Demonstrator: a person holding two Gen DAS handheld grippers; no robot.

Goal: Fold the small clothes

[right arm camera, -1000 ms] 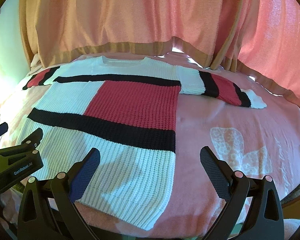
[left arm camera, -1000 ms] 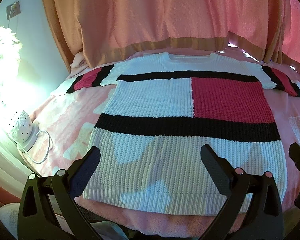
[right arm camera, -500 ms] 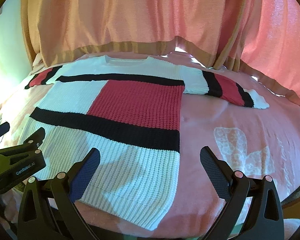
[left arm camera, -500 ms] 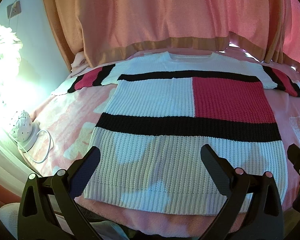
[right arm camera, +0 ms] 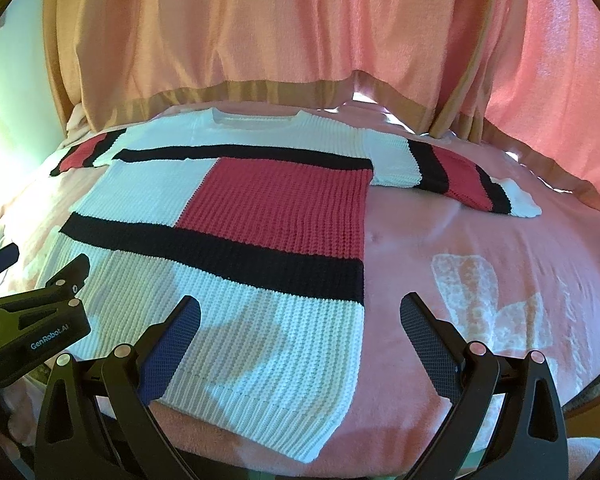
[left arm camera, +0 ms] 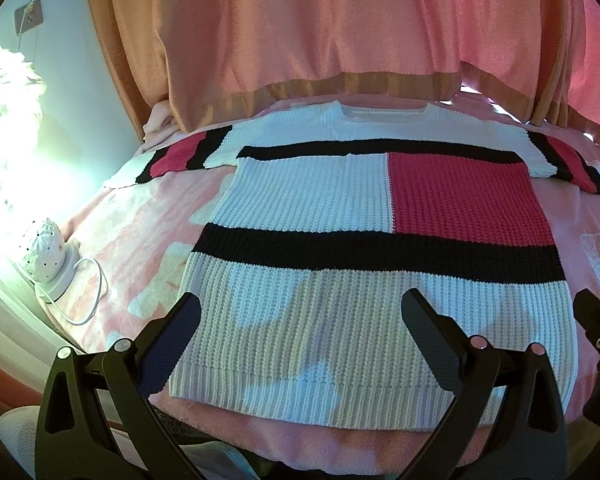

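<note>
A knitted sweater (left arm camera: 340,216), white with black bands and a red block, lies flat and spread out on a pink blanket, neck toward the curtain, sleeves out to both sides. It also shows in the right wrist view (right arm camera: 236,240). My left gripper (left arm camera: 300,312) is open and empty, hovering above the sweater's bottom hem. My right gripper (right arm camera: 300,316) is open and empty above the hem's right corner. The left gripper's body (right arm camera: 32,320) shows at the left edge of the right wrist view; the right gripper's finger (left arm camera: 596,328) shows at the right edge of the left wrist view.
The pink blanket (right arm camera: 480,264) covers the bed. A pink-orange curtain (left arm camera: 320,32) hangs along the far edge. A small white dotted lamp (left arm camera: 44,252) with a cable sits at the bed's left side, by a bright window area.
Both views have shifted slightly; the grippers have edged a little toward the sweater's hem. Both stay open and the sweater has not moved.
</note>
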